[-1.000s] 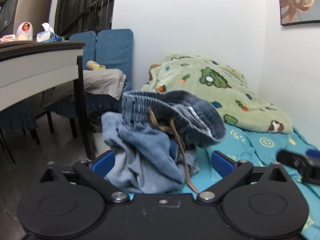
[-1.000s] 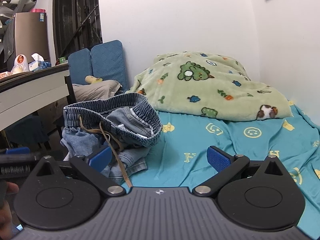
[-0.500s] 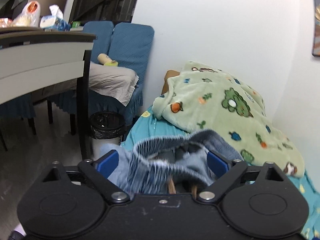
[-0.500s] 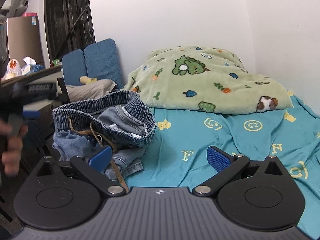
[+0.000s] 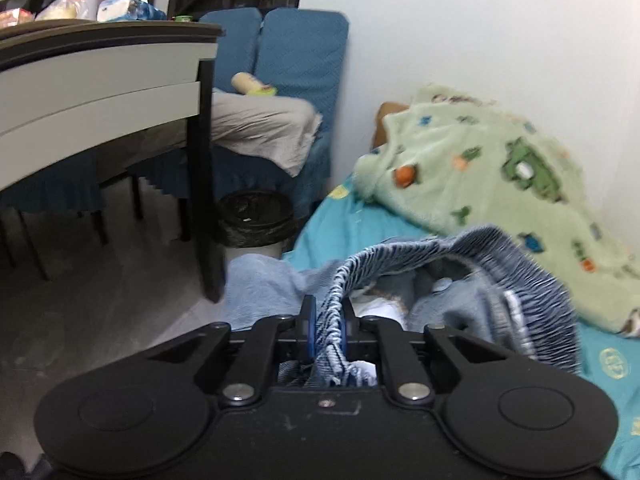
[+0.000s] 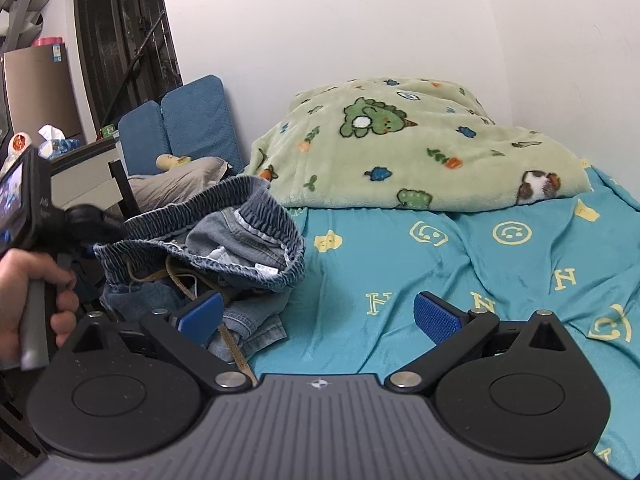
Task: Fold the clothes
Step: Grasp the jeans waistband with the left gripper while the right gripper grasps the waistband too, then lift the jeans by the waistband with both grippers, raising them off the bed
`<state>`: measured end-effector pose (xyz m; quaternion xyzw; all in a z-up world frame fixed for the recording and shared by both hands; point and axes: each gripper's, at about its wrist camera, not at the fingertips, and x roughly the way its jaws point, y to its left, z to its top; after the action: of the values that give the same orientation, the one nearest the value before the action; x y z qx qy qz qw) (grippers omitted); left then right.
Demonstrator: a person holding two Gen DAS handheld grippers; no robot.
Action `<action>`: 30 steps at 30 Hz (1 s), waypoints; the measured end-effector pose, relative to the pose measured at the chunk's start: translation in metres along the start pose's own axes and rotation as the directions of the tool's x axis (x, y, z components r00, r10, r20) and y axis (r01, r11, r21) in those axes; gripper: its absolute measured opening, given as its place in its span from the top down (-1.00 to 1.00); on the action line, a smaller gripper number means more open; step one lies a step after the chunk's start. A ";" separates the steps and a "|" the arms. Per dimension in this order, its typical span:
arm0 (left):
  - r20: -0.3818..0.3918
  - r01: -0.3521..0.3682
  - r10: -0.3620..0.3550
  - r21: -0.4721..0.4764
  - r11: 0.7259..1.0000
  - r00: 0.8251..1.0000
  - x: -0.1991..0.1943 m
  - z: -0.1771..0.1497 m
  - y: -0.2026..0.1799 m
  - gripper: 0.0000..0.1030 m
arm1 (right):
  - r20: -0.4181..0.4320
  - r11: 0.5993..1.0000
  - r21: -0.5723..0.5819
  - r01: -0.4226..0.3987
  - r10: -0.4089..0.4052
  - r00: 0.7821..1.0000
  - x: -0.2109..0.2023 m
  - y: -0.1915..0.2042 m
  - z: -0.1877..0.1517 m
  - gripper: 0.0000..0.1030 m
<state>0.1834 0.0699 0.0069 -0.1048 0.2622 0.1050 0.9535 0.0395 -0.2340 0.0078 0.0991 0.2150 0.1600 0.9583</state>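
Left wrist view: left gripper [image 5: 326, 326] with jaws just closed, pads pinching the elastic waistband of the denim shorts [image 5: 452, 280], the ribbed band running up from between the blue pads and arching to the right. Shorts heaped at the left edge of the bed [image 5: 332, 220], part of the pale denim spilling over that edge toward the floor. Behind them, a green cartoon blanket [image 5: 492, 176] against the wall; off the bed, a black bin [image 5: 256, 220], a table [image 5: 100, 76] and blue chairs [image 5: 296, 52]. Right wrist view: right gripper [image 6: 318, 316] with jaws wide apart and nothing pressed between the pads, hovering low over the teal sheet near the front edge of the bed [image 6: 480, 264]. Shorts [image 6: 216, 240] crumpled at the left edge, waistband pulled up and open, brown drawstring [image 6: 232, 344] trailing beside the left pad. A hand [image 6: 28, 300] at far left holding the other gripper's handle at the waistband.
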 end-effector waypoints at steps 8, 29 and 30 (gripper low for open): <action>0.088 0.130 -0.137 0.081 0.988 0.987 -0.065 -0.022 -0.007 0.83 | 0.026 1.000 -0.005 0.005 -0.005 1.000 -0.008 -0.001 0.002 -0.99; 0.140 0.265 -0.259 -0.023 0.964 0.956 -0.122 -0.081 0.020 0.80 | -0.211 0.989 0.033 -0.144 0.148 0.966 0.046 0.000 -0.042 -0.70; 0.140 0.267 -0.261 -0.030 0.963 0.955 -0.121 -0.081 0.021 0.79 | -0.220 0.986 0.057 -0.155 0.164 0.962 0.048 0.000 -0.044 -0.68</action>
<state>0.0372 0.0522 -0.0012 -0.1549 0.1781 -0.0101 0.9717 0.0611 -0.2122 -0.0496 0.1163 0.3159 0.2427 0.9098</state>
